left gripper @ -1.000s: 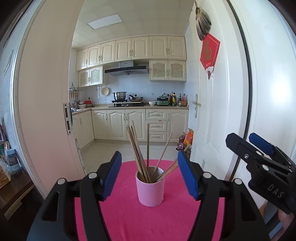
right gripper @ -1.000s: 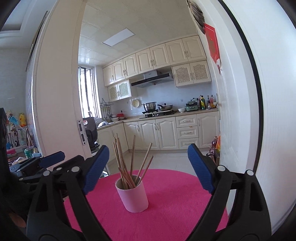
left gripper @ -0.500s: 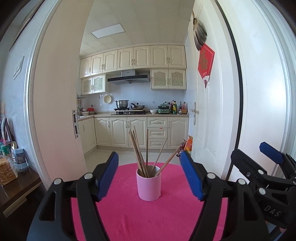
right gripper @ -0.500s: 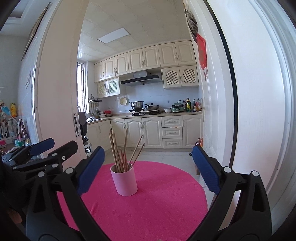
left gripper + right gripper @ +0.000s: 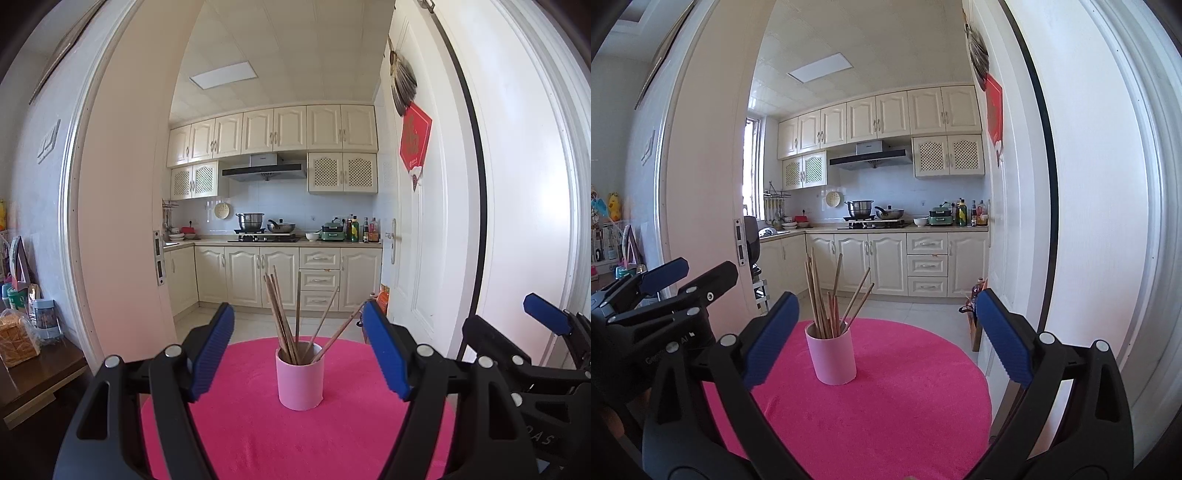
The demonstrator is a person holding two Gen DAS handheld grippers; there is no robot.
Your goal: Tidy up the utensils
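A pink cup [image 5: 300, 380] stands upright on the round table with its pink cloth [image 5: 258, 443], and several wooden chopsticks [image 5: 280, 314] stick up out of it. My left gripper [image 5: 297, 308] sits back from the cup, its jaws opening with nothing between the blue pads. In the right wrist view the cup [image 5: 833, 358] and chopsticks [image 5: 816, 291] stand left of centre on the cloth [image 5: 886, 413]. My right gripper [image 5: 886, 297] is open and empty, also short of the cup. Each gripper shows at the edge of the other's view.
A white door [image 5: 424, 240] stands open at the right, close to the table's edge. A dark wooden side table [image 5: 37, 373] with a bread bag and jars sits low at the left. A kitchen with cream cabinets [image 5: 280, 273] lies beyond the doorway.
Both grippers have drawn back from the cup, which now looks smaller and farther off. Their jaws have spread a little wider. The cup and chopsticks have stayed put.
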